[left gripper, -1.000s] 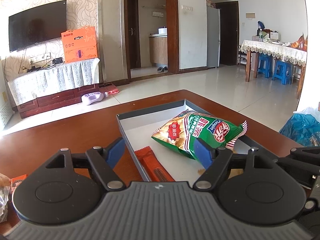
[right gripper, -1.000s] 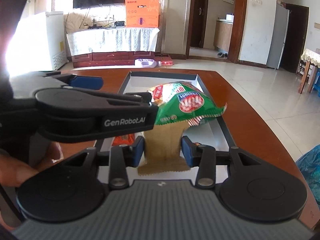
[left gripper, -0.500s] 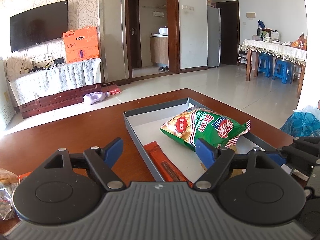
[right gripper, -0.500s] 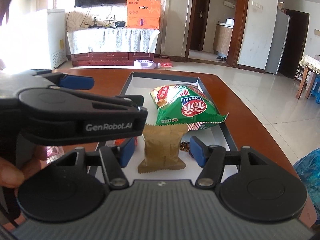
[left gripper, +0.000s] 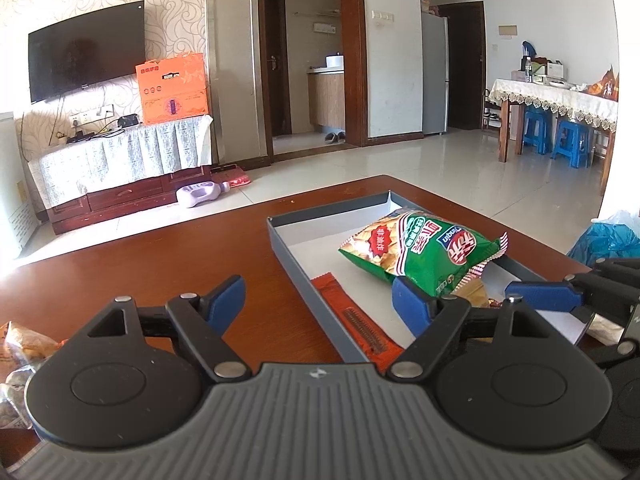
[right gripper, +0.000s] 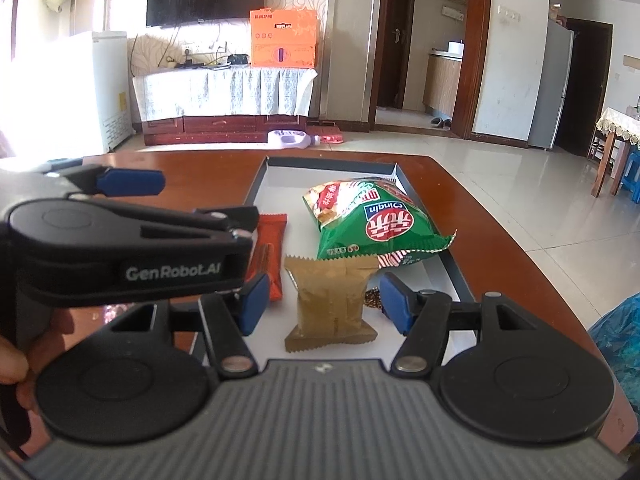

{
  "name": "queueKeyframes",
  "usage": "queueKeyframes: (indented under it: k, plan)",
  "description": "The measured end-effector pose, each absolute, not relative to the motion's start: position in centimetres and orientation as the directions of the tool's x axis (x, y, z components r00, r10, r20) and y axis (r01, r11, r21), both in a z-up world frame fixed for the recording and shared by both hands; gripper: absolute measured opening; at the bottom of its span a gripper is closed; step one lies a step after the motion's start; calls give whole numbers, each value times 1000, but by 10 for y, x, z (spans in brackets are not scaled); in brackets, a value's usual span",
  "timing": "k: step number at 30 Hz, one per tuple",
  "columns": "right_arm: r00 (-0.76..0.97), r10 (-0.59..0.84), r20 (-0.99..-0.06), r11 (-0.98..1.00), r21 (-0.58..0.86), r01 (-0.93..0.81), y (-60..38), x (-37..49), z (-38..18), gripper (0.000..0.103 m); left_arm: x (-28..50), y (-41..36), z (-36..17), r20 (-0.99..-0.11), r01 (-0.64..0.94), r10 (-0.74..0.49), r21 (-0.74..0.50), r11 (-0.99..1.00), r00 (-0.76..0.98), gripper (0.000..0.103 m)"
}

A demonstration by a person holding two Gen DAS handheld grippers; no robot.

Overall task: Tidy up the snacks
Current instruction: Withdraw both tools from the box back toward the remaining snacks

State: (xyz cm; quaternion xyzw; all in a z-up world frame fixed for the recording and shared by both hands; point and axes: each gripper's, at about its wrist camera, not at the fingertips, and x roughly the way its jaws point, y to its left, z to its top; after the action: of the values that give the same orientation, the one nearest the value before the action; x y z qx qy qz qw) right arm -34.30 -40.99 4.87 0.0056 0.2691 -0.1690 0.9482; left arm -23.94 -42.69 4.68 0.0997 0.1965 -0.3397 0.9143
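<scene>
Nearest in the right wrist view, the right gripper (right gripper: 322,300) is seen with its blue pads spread apart; a brown packet (right gripper: 334,300) lies flat between them on the tray floor, touched by neither pad, so nothing is grasped. Just right of the packet a small dark-and-gold sweet (right gripper: 373,299) is partly hidden. To the left, an orange-red sachet (right gripper: 271,248) lies along the tray's left wall. The left gripper (left gripper: 318,300) is likewise released, its pads held wide with nothing between them but the tray's left wall and the wooden table (left gripper: 120,264); one pad hangs over the table, the other over the tray. At the near left edge of the left wrist view, a few more wrapped snacks (left gripper: 20,354) are seen on the table, outside the tray. Farther on, a green chip bag (right gripper: 372,220) rests in the middle of the grey tray (right gripper: 328,161), its near edge overlapping the brown packet. Beyond the table, a TV cabinet (right gripper: 224,92) stands against the far wall, with an orange box (right gripper: 284,38) on top.
</scene>
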Motion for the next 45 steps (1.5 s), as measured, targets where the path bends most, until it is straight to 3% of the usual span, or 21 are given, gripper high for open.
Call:
queueKeyframes:
  k: [25, 33, 45]
  plan:
    - [833, -313, -456, 949, -120, 291, -384, -353, 58, 64, -255, -384, 58, -428, 615, -557, -3, 789, 712, 85]
    - [863, -266, -430, 963, -153, 220, -362, -350, 61, 63, -251, -348, 61, -421, 555, -497, 18, 832, 759, 85]
    - [871, -231, -434, 972, -148, 184, -347, -345, 63, 63, -227, -307, 40, -483, 469, -393, 44, 882, 782, 85]
